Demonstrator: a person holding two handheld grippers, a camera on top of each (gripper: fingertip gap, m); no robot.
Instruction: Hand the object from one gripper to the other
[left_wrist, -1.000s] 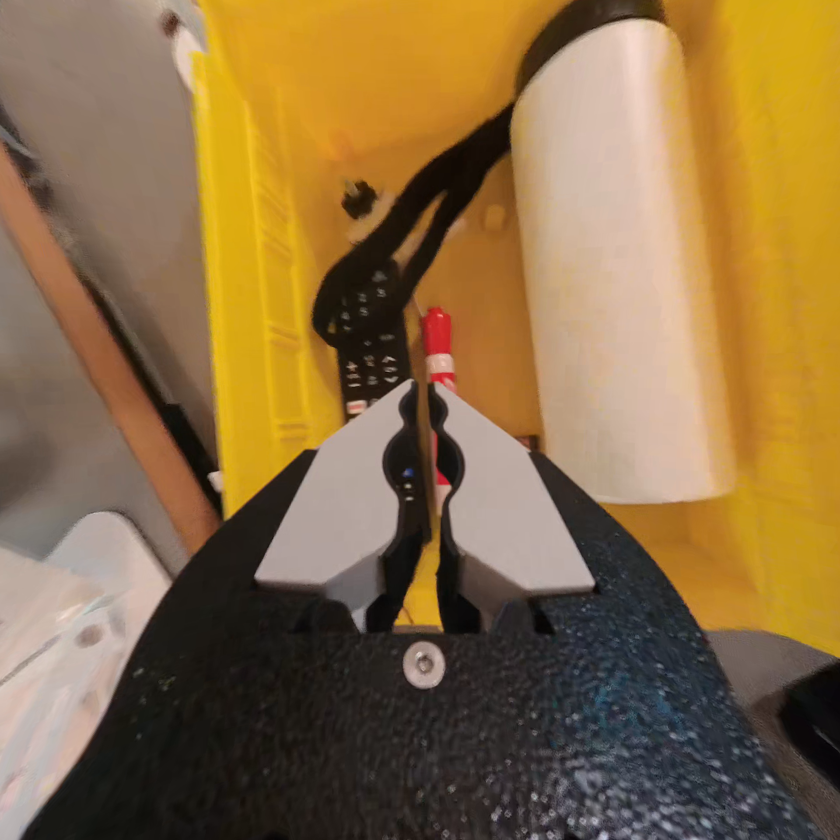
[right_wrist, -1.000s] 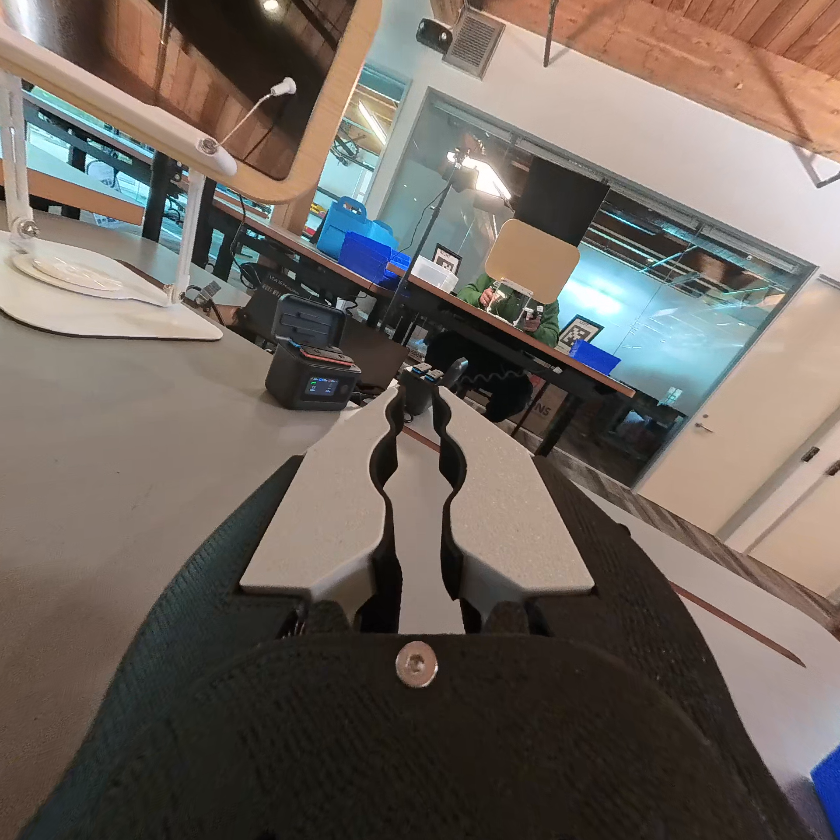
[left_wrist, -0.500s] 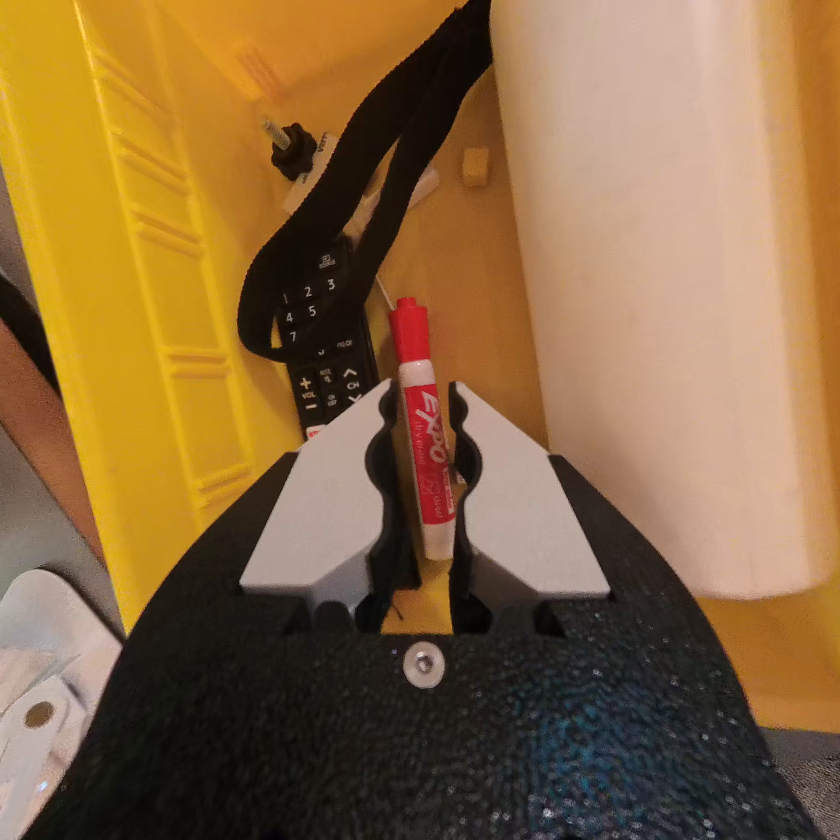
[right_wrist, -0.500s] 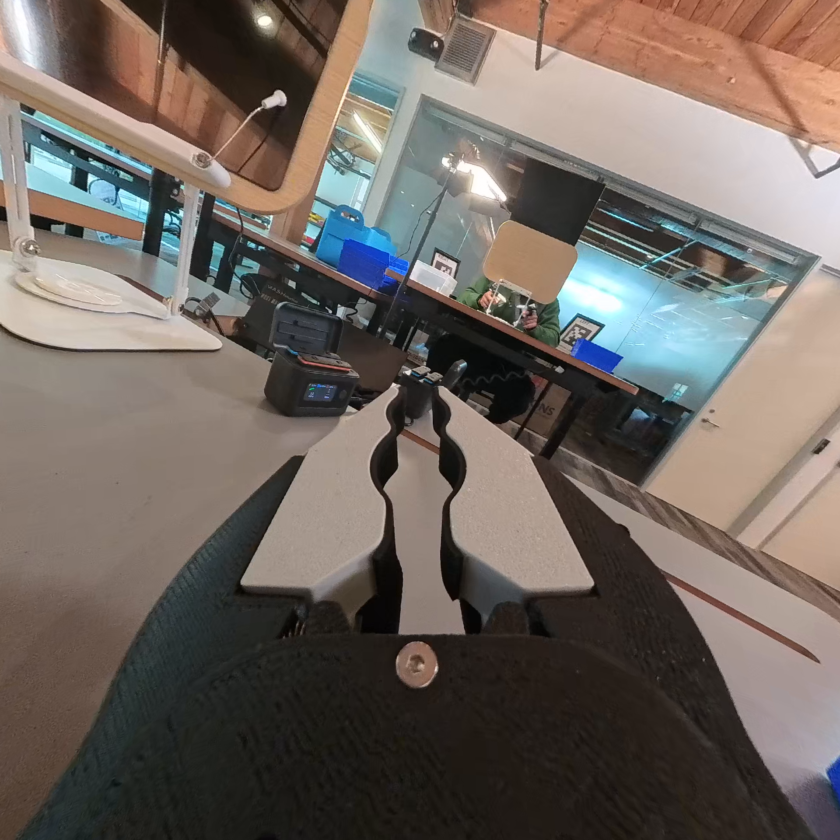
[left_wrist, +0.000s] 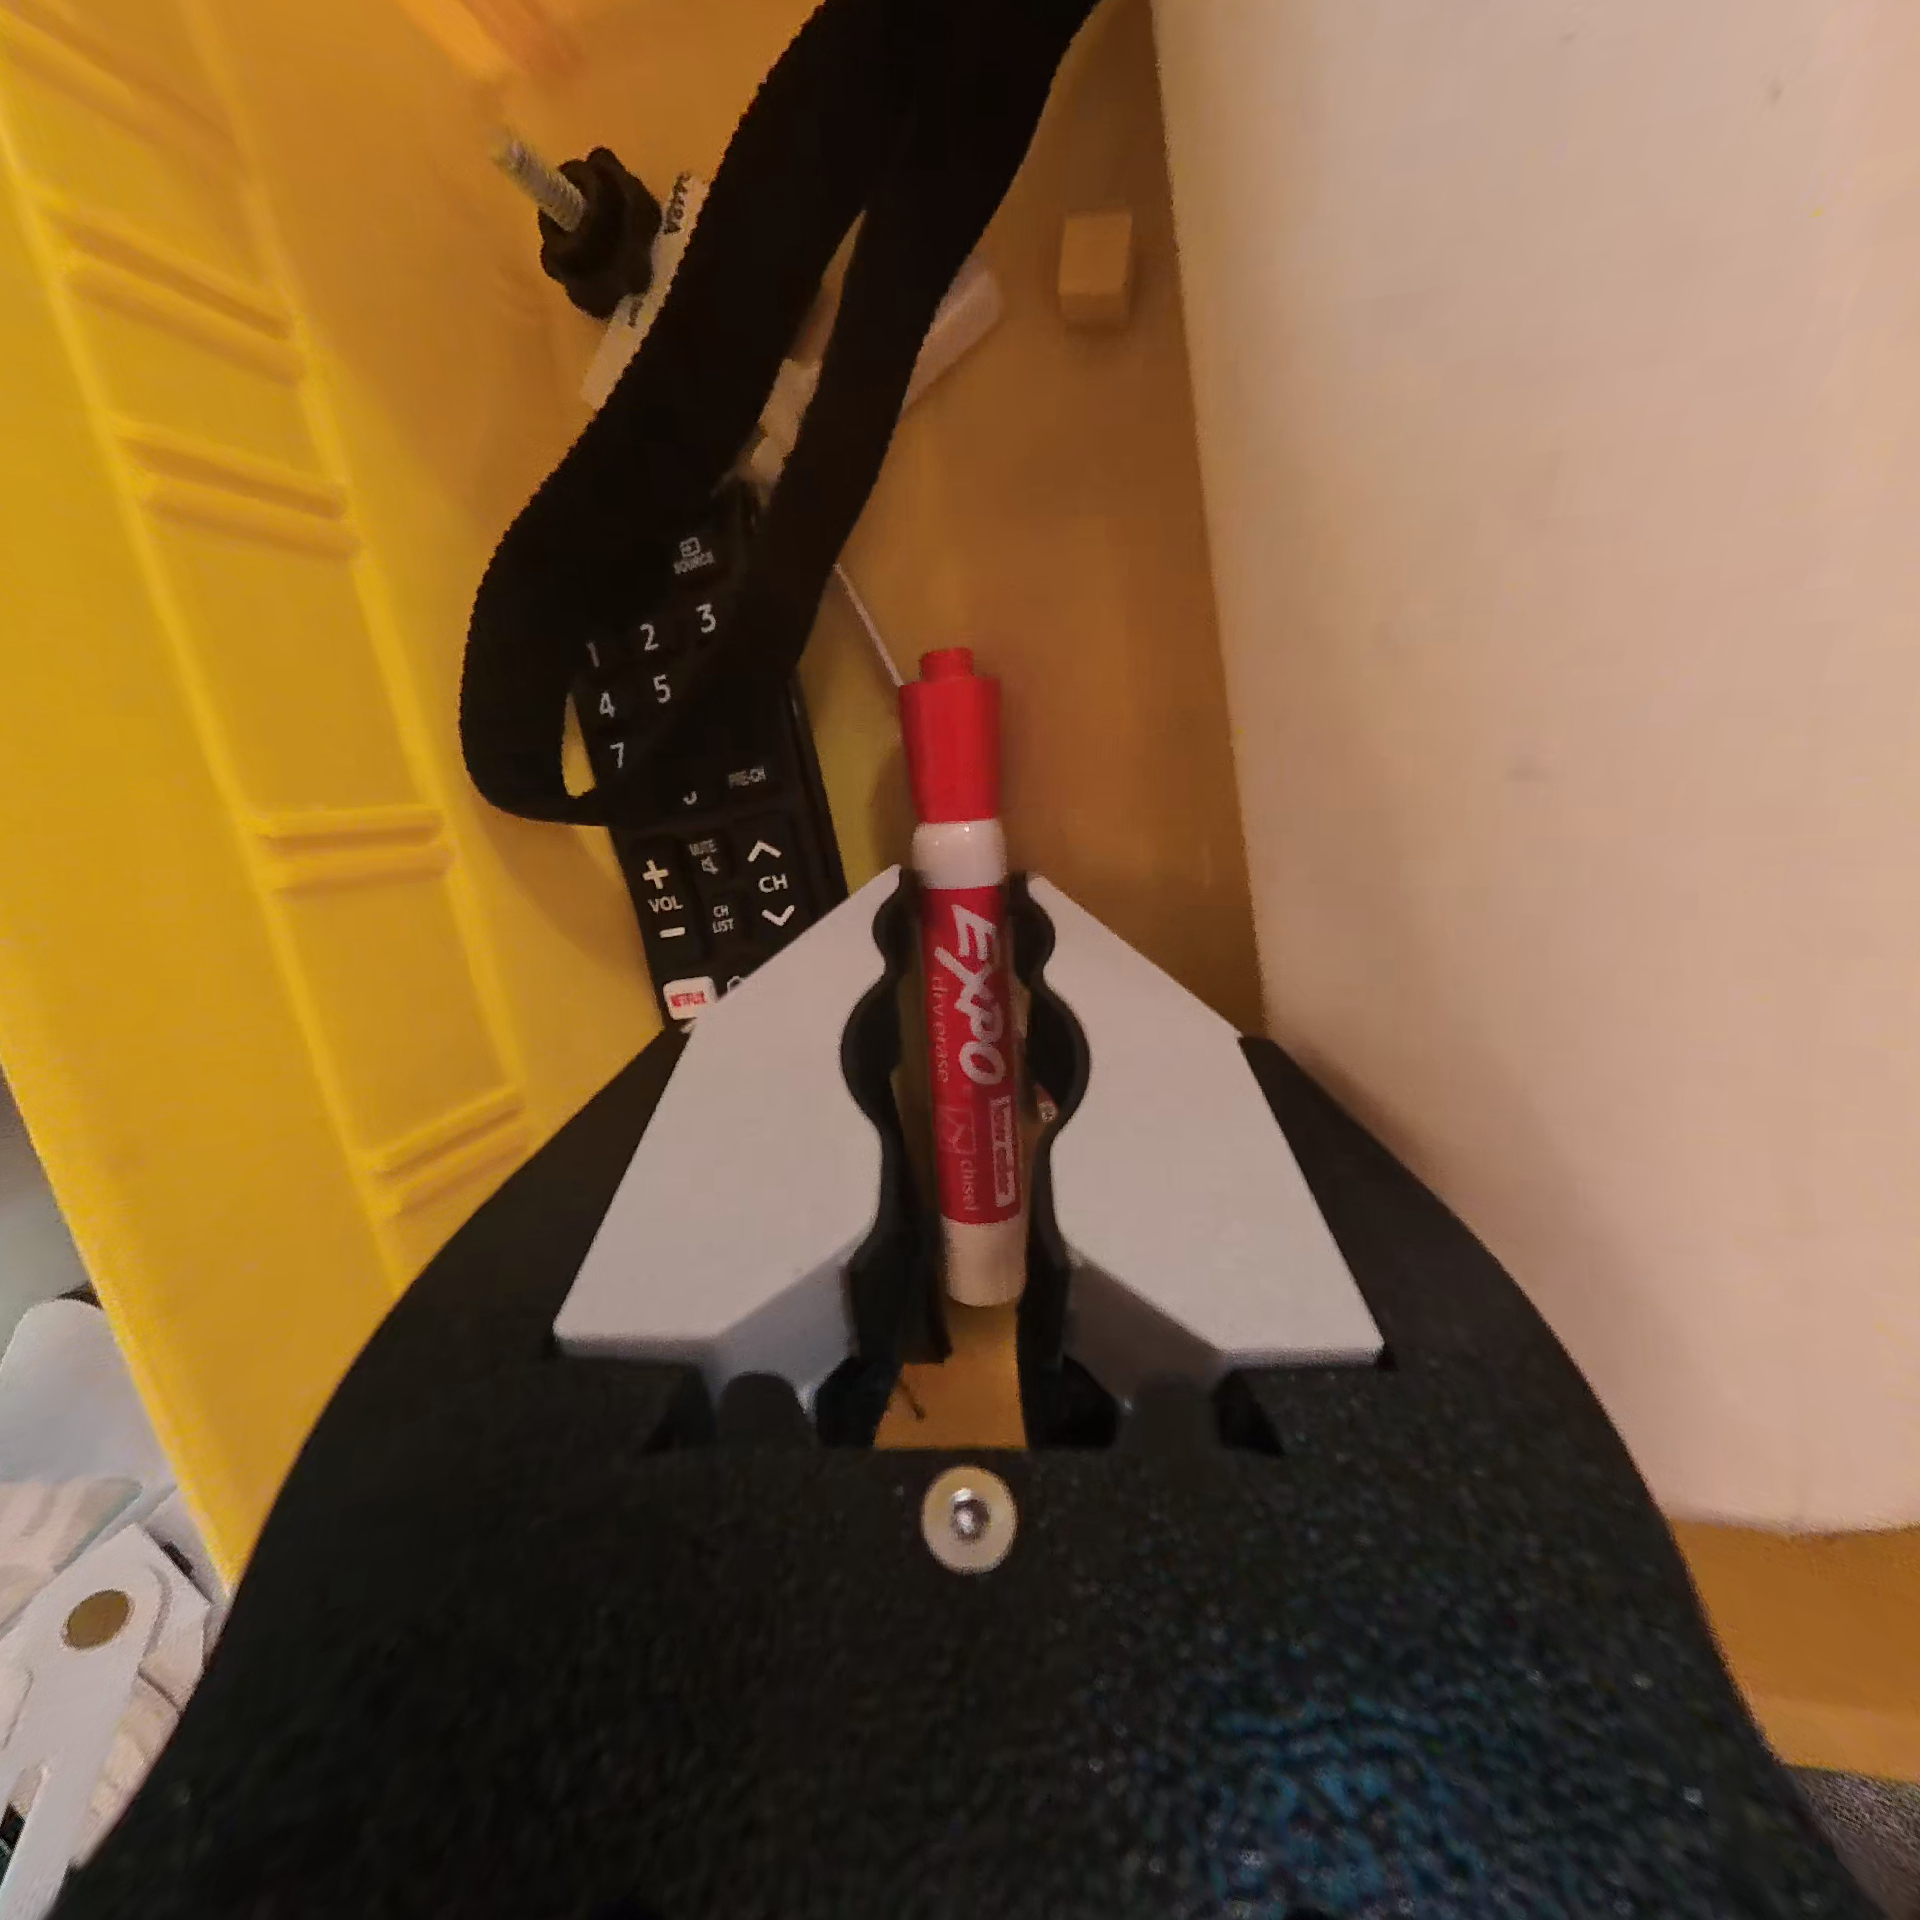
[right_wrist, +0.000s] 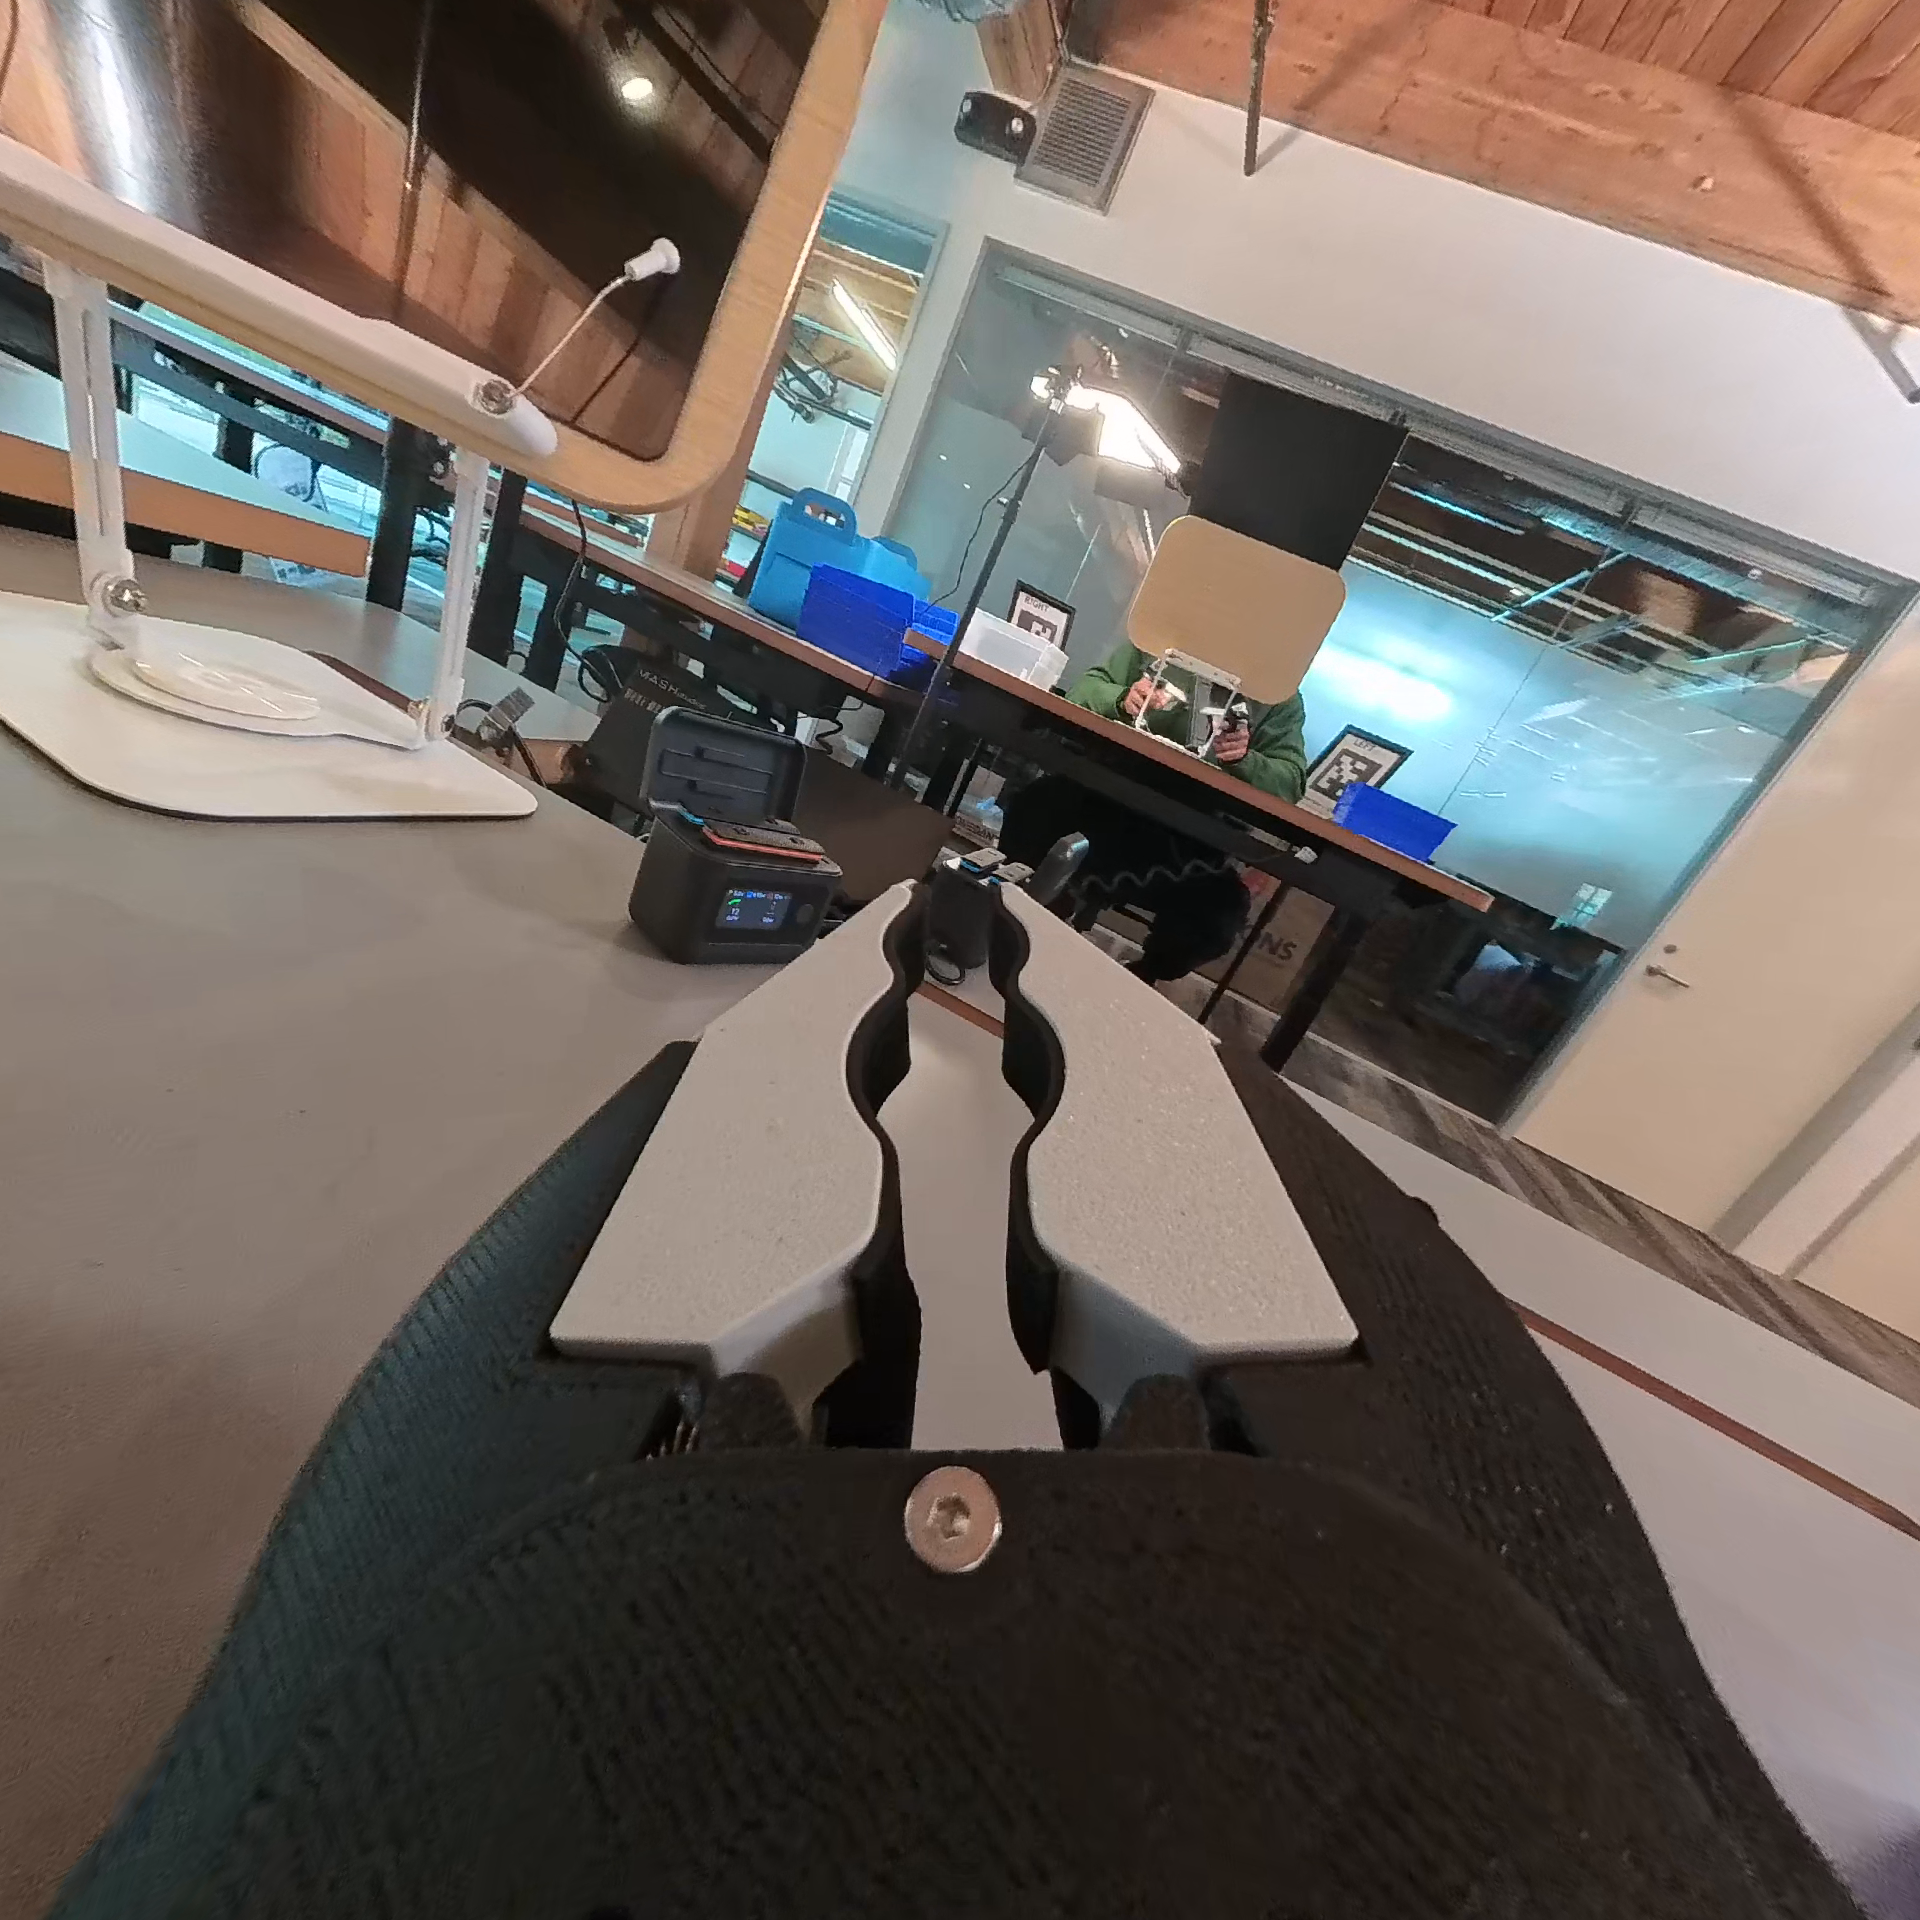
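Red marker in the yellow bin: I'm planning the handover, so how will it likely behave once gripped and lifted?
The red marker looks like a rigid plastic tube, so it should stay straight. Its round, smooth barrel may roll or slip between the left tongs. It looks small and probably light, lying apart from the black strap.

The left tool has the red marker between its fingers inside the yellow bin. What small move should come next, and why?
Probably close the left tool on the red dry-erase marker: its barrel lies along the gap between the fingers, which look slightly apart from it. The right tool waits open and empty above the grey table.
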